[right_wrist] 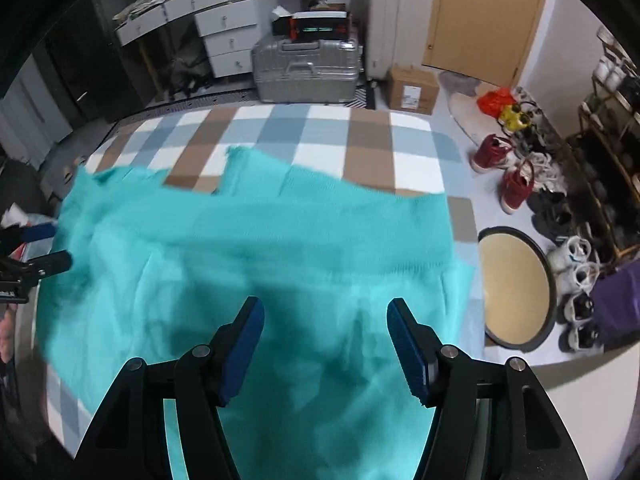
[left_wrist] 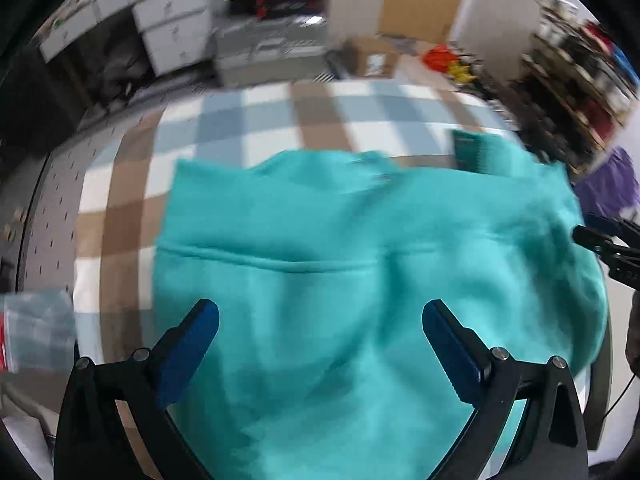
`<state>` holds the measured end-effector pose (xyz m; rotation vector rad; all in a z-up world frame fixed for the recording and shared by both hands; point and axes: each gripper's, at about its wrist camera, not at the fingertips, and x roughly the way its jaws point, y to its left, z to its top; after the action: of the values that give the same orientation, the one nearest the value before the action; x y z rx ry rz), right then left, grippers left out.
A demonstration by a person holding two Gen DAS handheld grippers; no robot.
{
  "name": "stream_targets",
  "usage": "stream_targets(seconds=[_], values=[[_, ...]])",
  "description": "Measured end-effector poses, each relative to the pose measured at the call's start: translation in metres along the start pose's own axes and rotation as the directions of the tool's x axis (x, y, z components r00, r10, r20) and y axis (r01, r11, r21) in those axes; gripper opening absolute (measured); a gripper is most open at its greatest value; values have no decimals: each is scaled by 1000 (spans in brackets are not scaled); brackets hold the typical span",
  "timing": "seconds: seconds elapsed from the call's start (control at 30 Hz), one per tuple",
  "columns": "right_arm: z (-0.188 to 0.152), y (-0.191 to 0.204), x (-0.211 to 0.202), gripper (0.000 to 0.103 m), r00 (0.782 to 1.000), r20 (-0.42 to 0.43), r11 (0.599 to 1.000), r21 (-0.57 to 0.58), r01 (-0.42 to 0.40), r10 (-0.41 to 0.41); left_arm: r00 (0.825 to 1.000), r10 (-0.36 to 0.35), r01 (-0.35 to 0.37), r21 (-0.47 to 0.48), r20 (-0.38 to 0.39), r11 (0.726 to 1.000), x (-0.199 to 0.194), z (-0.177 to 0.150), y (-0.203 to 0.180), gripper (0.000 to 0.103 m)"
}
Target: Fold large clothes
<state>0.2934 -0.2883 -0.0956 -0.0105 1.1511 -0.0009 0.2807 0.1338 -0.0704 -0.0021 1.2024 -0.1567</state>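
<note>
A large turquoise garment (left_wrist: pixel 340 248) lies spread on a checked blue, brown and white cloth (left_wrist: pixel 280 120) on the table. It also shows in the right wrist view (right_wrist: pixel 260 240). My left gripper (left_wrist: pixel 320 312) is open above the garment's near part, with nothing between its blue pads. My right gripper (right_wrist: pixel 324 312) is open above the garment too, and empty. Its fingertips (left_wrist: pixel 600 236) show at the right edge of the left wrist view, beside the garment's right side. The left gripper's fingertips (right_wrist: pixel 44 248) show at the left edge of the right wrist view.
A silver suitcase (right_wrist: pixel 308 72), a cardboard box (right_wrist: pixel 412 88) and white drawers (right_wrist: pixel 228 36) stand beyond the table. Several shoes (right_wrist: pixel 516 172) and a round stool (right_wrist: pixel 516 288) are on the floor at the right. A plastic bag (left_wrist: pixel 36 328) lies at the table's left.
</note>
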Motion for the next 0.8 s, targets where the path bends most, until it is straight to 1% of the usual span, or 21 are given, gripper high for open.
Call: stream_targets(seconds=[0.03,0.07,0.1,0.13,0.17,0.23,0.27,0.37,0.47,0.5,0.53,0.57,0.6,0.63,0.7,0.73,0.77,0.8], values=[[4,-1,10,63,1000,-17,1000,8,27,-27,1000,14,-14,-9,-28,1000,8,0,6,99],[6,-2,26,63,995,-55,997,-1,81,-81,998,32,-32,-9,-60,999,20,4,6,99],[5,-1,49,63,981,-124,988,-40,147,-151,996,35,-36,-5,-87,999,33,1,14,99],[1,4,65,63,968,-176,983,-71,168,-178,996,19,-19,-3,-93,1000,42,4,13,100],[-2,5,76,63,963,-200,982,-84,167,-181,996,0,-1,-9,-88,1000,46,4,15,100],[-1,6,79,64,965,-181,981,-72,180,-190,997,-26,25,-20,-75,999,49,3,19,101],[0,5,80,64,965,-186,982,-70,173,-184,996,-40,38,-22,-76,999,49,3,19,102],[-1,-7,80,64,973,-196,992,-41,117,-123,993,-90,88,-18,-78,996,52,4,27,102],[-3,-9,72,64,980,-168,994,-41,105,-110,994,-86,86,-9,-74,996,32,8,29,99],[-3,-9,66,57,981,-159,993,-41,108,-113,993,-107,107,-4,-51,994,19,7,31,98],[-2,-7,60,53,983,-147,994,-31,107,-111,991,-128,128,4,-34,992,10,5,24,98],[0,-4,48,52,991,-117,998,-8,69,-70,990,-140,140,16,-22,990,-3,2,22,98],[2,4,36,52,996,-85,1000,5,13,-13,989,-148,148,26,-21,989,-15,-3,20,98],[4,10,26,52,997,-67,1000,4,-24,24,987,-159,160,30,-37,987,-19,-8,20,98],[0,35,6,52,995,-44,995,-25,-95,93,974,-209,212,33,-86,977,-27,-28,19,98],[-4,43,2,52,993,-43,993,-46,-111,109,973,-204,210,47,-111,977,-26,-35,15,98],[-13,56,-4,50,993,-46,989,-97,-111,107,975,-184,193,60,-125,979,-25,-40,15,98],[-25,67,-7,45,995,-54,982,-163,-92,84,979,-151,163,80,-139,983,-24,-48,12,98]])
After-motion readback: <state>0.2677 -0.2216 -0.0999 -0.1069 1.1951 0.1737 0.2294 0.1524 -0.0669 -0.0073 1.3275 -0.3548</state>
